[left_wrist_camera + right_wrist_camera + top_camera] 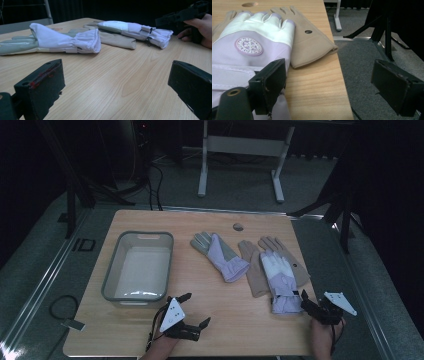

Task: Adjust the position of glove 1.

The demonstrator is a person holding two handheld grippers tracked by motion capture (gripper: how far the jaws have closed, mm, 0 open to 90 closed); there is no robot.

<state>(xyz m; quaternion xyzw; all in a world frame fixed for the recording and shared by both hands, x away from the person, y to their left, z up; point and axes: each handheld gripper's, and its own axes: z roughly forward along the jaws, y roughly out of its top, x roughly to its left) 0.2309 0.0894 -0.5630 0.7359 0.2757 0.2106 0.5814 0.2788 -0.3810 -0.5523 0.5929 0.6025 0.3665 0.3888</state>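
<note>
Grey plastic tub, bench left: empty. Lilac-and-white fabric glove, near right, atop two tan gloves; second lilac glove at centre. Right claw gaping at its cuff; left claw open, idle. Judged: nothing binned yet.

Partly buried under the white-and-lilac glove: two tan gloves. Too small to read: emblem on its back. Cut off at the near edge: both forearms. Unidentifiable: dark round spot on the far bench.
</note>
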